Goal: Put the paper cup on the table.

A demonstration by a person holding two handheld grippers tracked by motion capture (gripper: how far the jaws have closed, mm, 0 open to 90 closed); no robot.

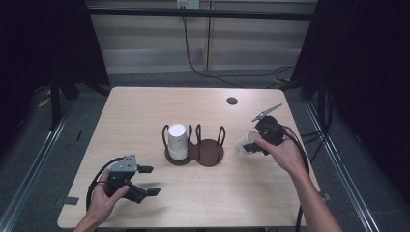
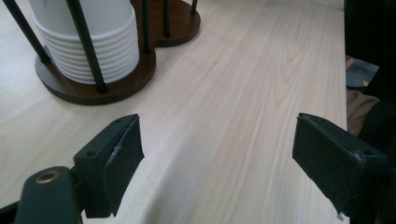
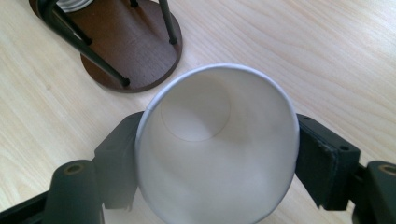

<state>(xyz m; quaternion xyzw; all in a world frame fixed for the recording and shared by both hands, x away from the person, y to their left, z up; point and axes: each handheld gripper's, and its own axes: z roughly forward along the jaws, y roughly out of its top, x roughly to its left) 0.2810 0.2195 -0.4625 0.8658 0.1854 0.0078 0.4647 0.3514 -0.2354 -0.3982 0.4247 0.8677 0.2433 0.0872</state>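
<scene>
A dark wooden two-ring cup holder stands mid-table. Its left ring holds an upside-down stack of white paper cups; its right ring has nothing in it. My right gripper, right of the holder, is shut on a single white paper cup, squeezed slightly oval between both pads, its mouth toward the camera. My left gripper rests at the front left of the table, jaws wide apart with bare tabletop between them.
The light wooden table has a small dark round hole near its far right corner. Cables trail from both grippers. Dark curtains and floor rails flank the table.
</scene>
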